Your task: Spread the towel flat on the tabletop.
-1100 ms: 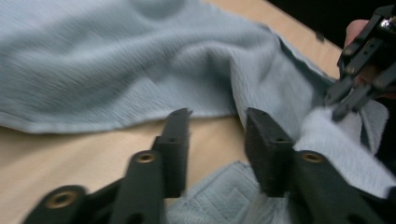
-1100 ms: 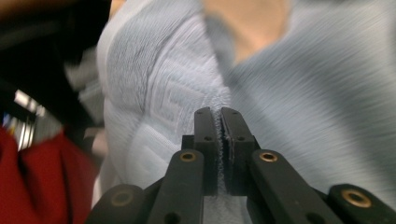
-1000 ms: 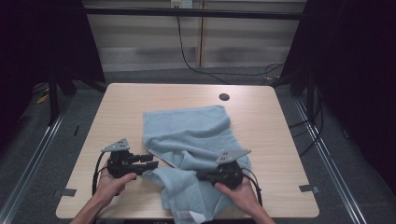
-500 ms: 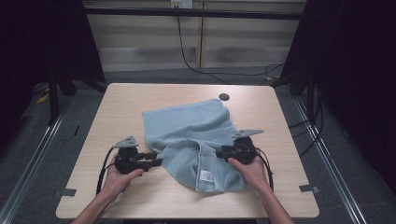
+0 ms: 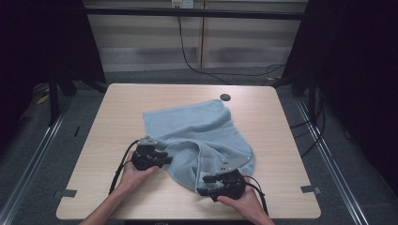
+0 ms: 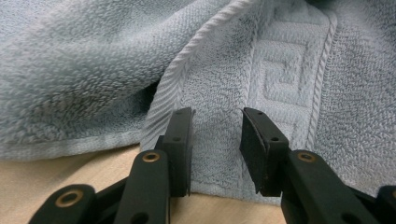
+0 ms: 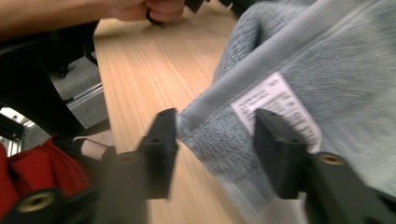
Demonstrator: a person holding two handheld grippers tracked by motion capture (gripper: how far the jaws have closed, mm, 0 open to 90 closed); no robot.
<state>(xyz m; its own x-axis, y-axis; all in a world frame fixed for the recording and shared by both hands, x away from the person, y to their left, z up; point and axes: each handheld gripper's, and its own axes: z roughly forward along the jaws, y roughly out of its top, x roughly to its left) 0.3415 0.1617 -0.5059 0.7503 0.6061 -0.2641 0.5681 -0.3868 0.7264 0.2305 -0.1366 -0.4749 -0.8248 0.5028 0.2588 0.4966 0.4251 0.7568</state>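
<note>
The left gripper (image 5: 159,158) has just been closing; its jaws straddle the towel (image 5: 197,136) hem with a gap on both sides. The right gripper (image 5: 206,185) has just been opening; its parted jaws flank the towel's labelled corner. The towel lies rumpled on the table (image 5: 117,117).

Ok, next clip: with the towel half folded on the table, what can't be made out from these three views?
- High view: the jaws of the right gripper are too small and dark against the towel to read.
- Right gripper view: print on the white label is motion-blurred, unreadable.
- Left gripper view: the woven border pattern is cut off by the top edge.
- High view: the round dark spot on the table is too small to identify.
</note>
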